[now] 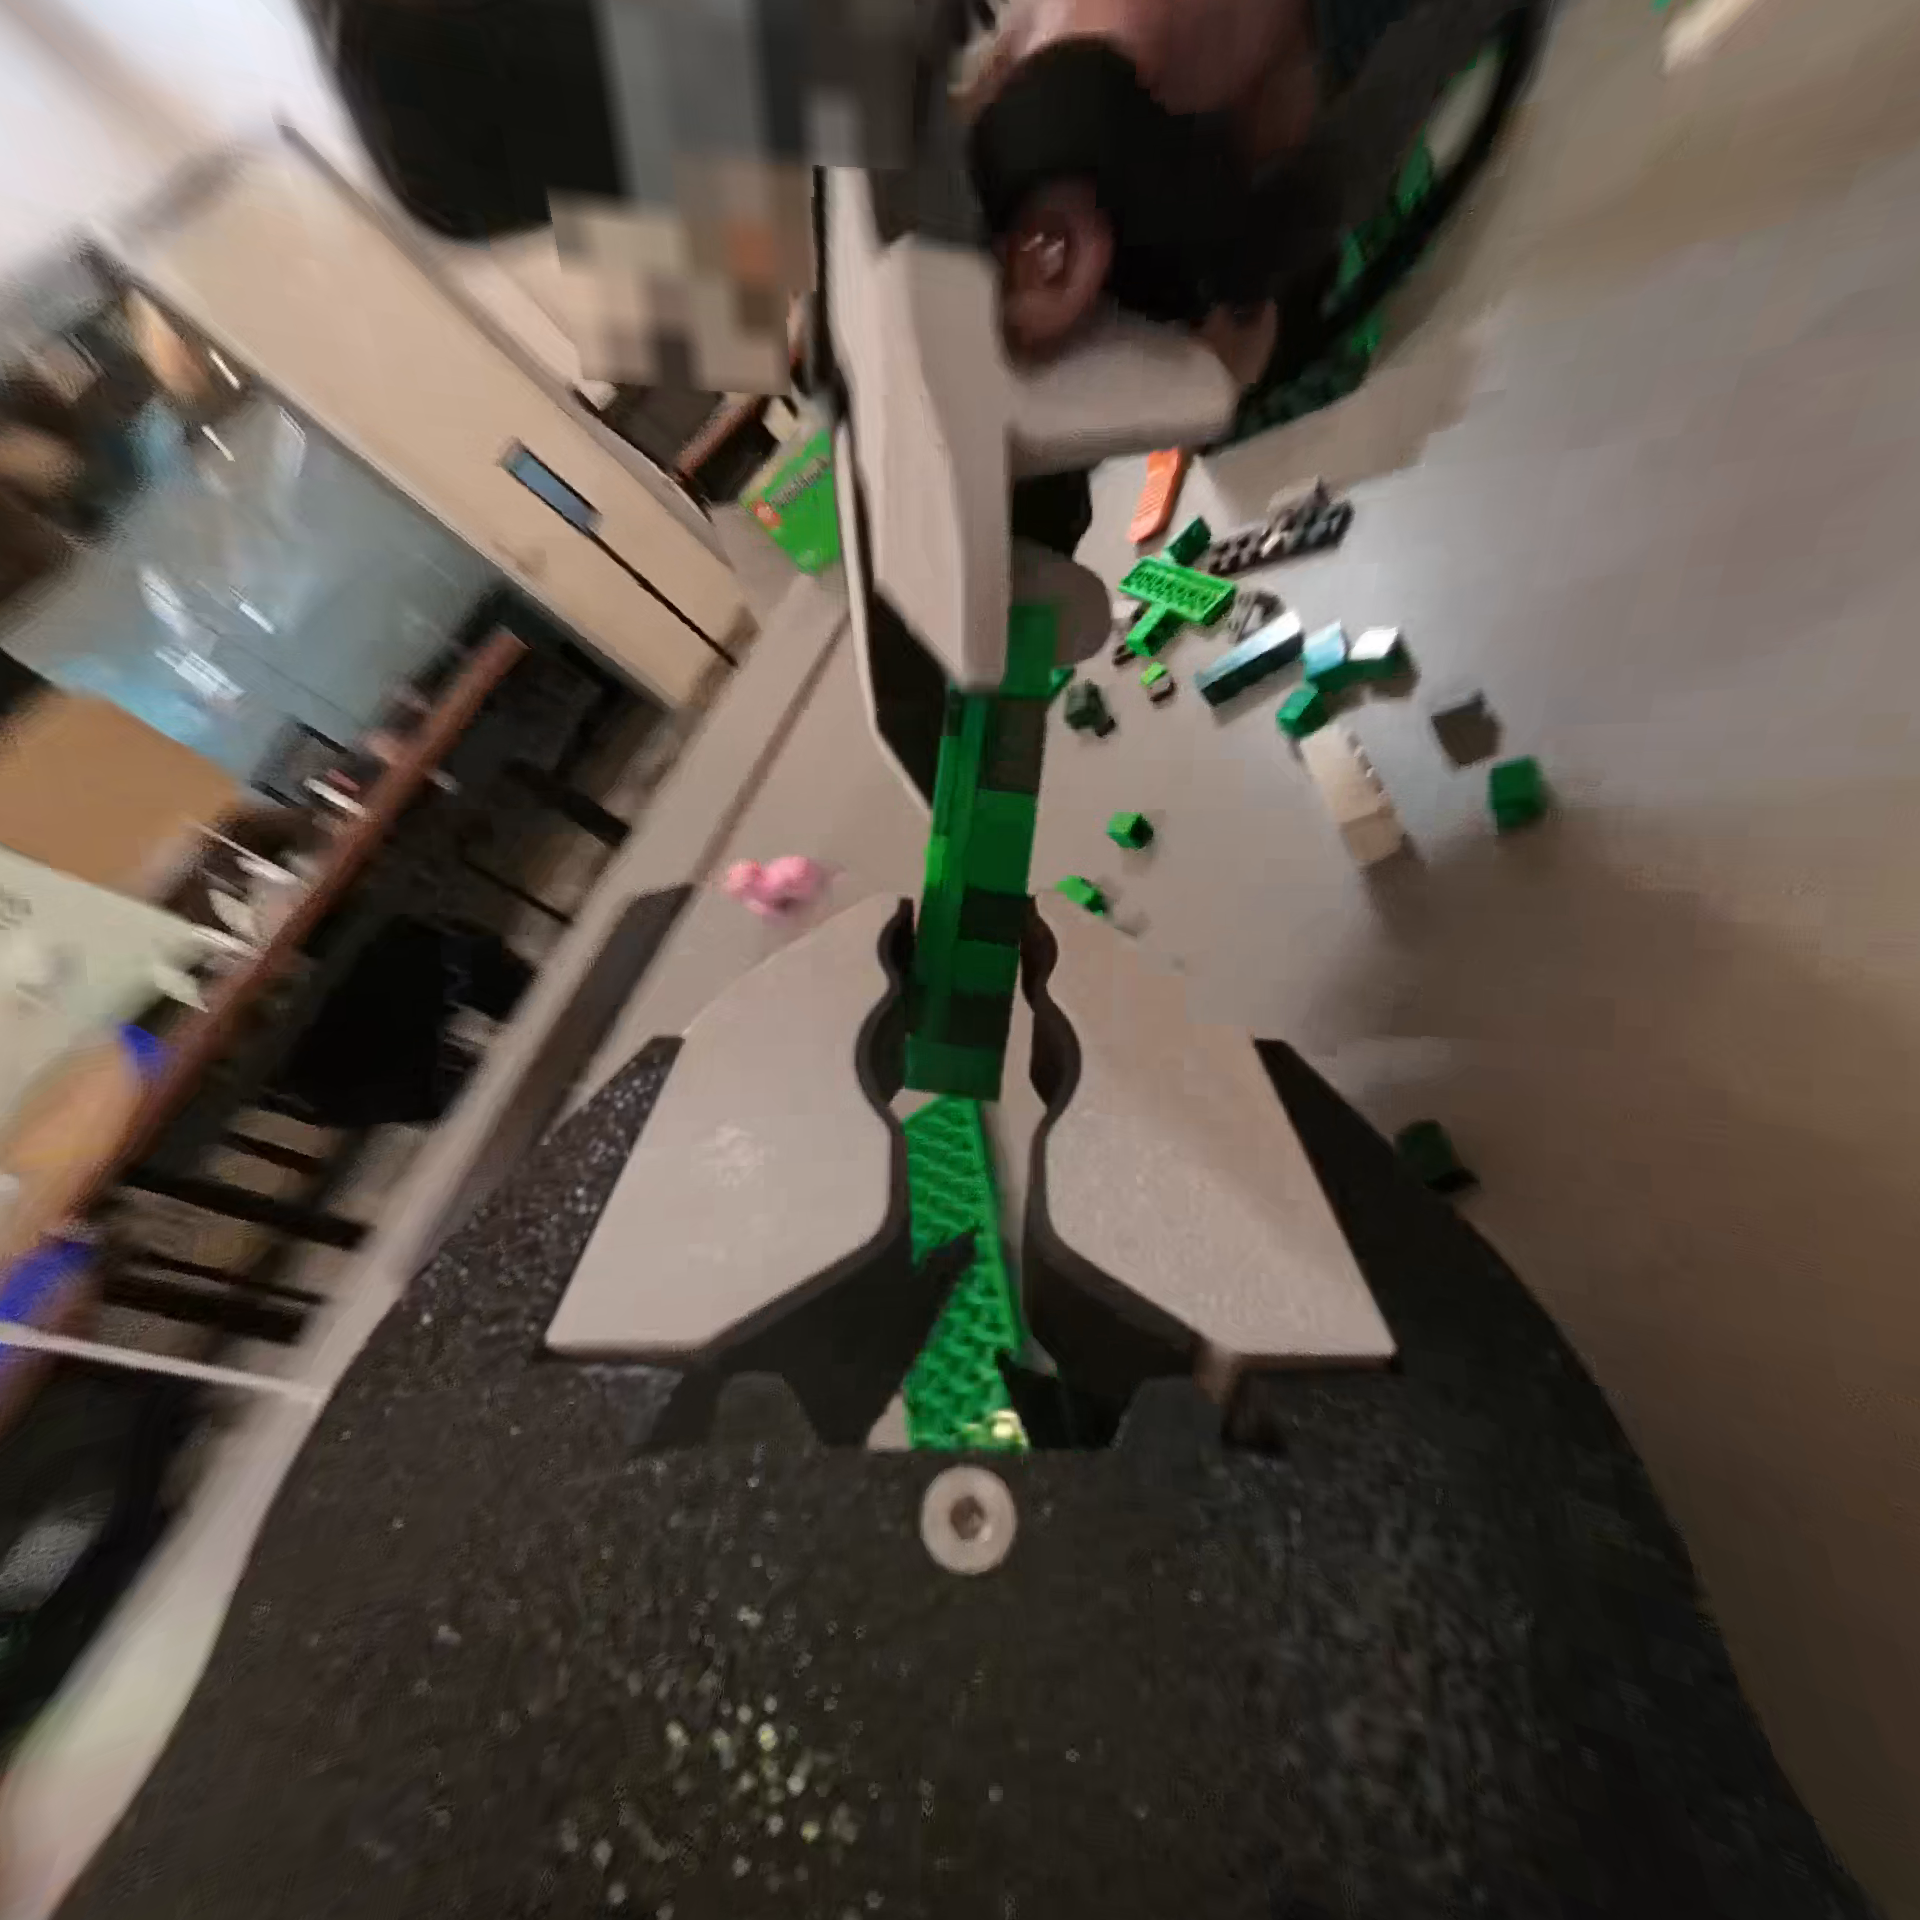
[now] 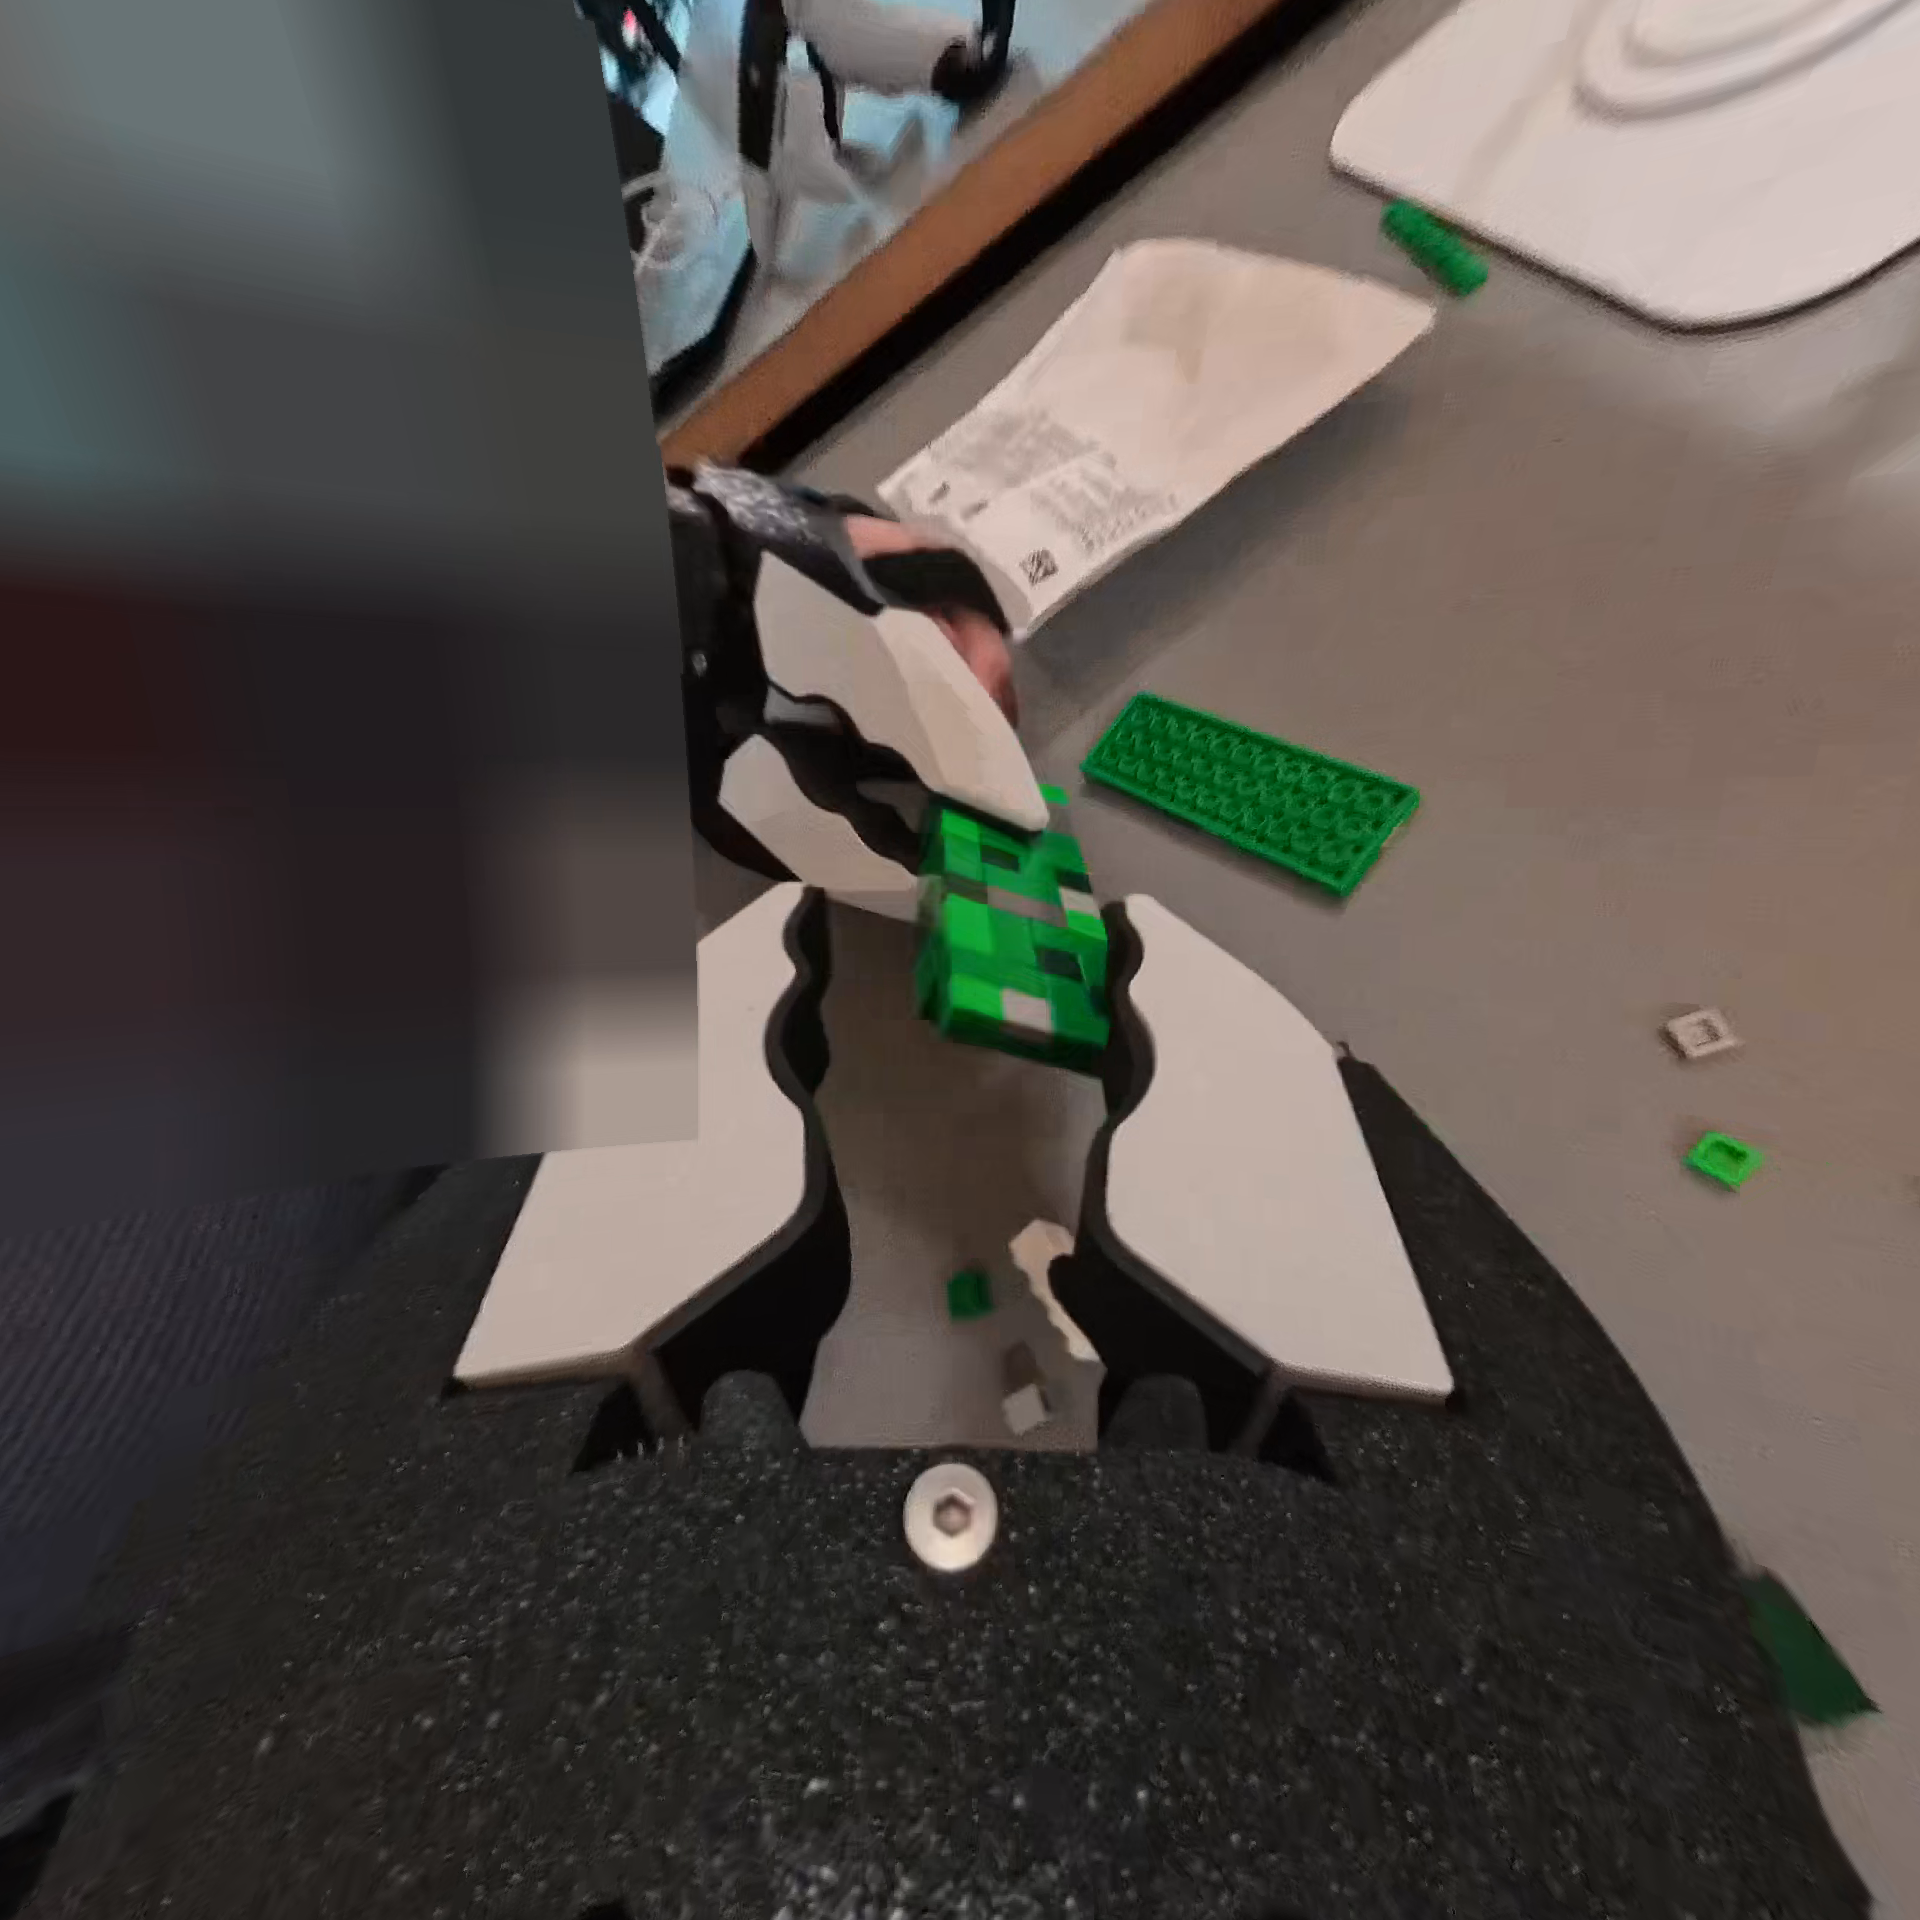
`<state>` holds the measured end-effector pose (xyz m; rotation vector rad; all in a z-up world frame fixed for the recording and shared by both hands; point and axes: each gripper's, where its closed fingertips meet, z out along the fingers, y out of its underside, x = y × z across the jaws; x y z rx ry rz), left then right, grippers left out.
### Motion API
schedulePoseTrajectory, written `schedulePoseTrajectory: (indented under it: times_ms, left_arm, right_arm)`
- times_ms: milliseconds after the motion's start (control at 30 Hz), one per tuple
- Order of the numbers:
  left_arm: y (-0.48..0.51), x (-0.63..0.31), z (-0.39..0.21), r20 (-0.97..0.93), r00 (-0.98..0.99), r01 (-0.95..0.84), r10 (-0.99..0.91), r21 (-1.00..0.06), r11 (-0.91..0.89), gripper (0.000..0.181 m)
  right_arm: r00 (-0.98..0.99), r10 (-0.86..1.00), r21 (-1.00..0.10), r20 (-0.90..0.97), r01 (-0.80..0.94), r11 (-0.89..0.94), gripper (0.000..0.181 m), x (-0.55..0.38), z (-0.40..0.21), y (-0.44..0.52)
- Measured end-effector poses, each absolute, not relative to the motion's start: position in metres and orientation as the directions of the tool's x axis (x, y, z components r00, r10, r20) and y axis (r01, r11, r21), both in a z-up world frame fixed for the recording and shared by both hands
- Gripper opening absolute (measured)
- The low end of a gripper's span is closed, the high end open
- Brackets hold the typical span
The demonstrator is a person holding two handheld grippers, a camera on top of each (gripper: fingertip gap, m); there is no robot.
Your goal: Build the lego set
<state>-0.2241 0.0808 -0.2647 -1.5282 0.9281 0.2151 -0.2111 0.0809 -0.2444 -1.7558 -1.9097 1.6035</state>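
Note:
A flat lego assembly [image 1: 982, 831] of green, dark green and grey tiles on a green plate is held above the grey table. My left gripper [image 1: 966, 914] is shut on its near end, seen edge-on. In the right wrist view the assembly [image 2: 1008, 935] sticks out from the left gripper [image 2: 971, 857] and lies between my right gripper's [image 2: 961, 904] tips. The right gripper is open, with its right finger [image 2: 1195, 1091] close beside the assembly's edge. In the left wrist view the right gripper's finger [image 1: 925, 499] overlaps the assembly's far end.
Several loose green, grey and pale blue bricks [image 1: 1299, 665] and a pink piece [image 1: 779, 883] lie on the table. A green plate [image 2: 1252, 795], a paper sheet [image 2: 1153, 416], a white board [image 2: 1662, 156] and small pieces [image 2: 1725, 1158] lie to the right. The table edge [image 2: 935, 270] runs behind.

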Motion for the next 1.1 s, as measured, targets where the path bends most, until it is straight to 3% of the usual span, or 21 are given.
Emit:
schedulePoseTrajectory:
  times_ms: [33,133,233,433,567,667,833,1100]
  left_arm:
    - [0.082,-0.224,-0.266,-0.512,0.716,-0.562,-0.475,-0.826,0.045,0.017]
    - [0.077,-0.222,-0.265,-0.056,0.768,-0.204,-0.638,-0.966,-0.16,0.017]
    - [0.072,-0.22,-0.26,0.221,0.683,0.018,-0.696,-0.958,-0.286,0.017]
    - [0.069,-0.212,-0.268,0.343,0.613,0.078,-0.712,-0.923,-0.378,0.017]
    - [0.076,-0.22,-0.271,0.393,0.65,0.122,-0.651,-0.899,-0.421,0.017]
    - [0.076,-0.222,-0.283,0.43,0.673,0.097,-0.602,-0.858,-0.504,0.017]
    - [0.071,-0.219,-0.296,0.497,0.657,0.073,-0.567,-0.791,-0.608,0.018]
    - [0.064,-0.22,-0.301,0.463,0.67,-0.002,-0.581,-0.781,-0.625,0.018]
  right_arm:
    - [-0.35,0.785,-0.759,-0.512,0.613,-0.222,0.051,-0.21,-0.239,0.087]
    - [-0.385,0.806,-0.849,-0.45,0.465,-0.252,0.048,-0.2,-0.226,0.097]
    - [-0.394,0.82,-0.883,-0.415,0.392,-0.258,0.041,-0.193,-0.226,0.093]
    - [-0.342,0.882,-0.929,-0.324,0.29,-0.229,0.029,-0.197,-0.227,0.097]
    - [-0.194,0.979,-0.966,0.056,0.236,0.102,0.025,-0.197,-0.227,0.106]
    - [-0.177,0.877,-0.807,0.447,0.343,0.481,0.023,-0.2,-0.238,0.101]
    - [-0.395,0.508,-0.293,0.766,0.488,0.822,0.022,-0.209,-0.277,0.099]
    - [-0.511,0.344,-0.103,0.788,0.442,0.891,0.009,-0.219,-0.286,0.097]
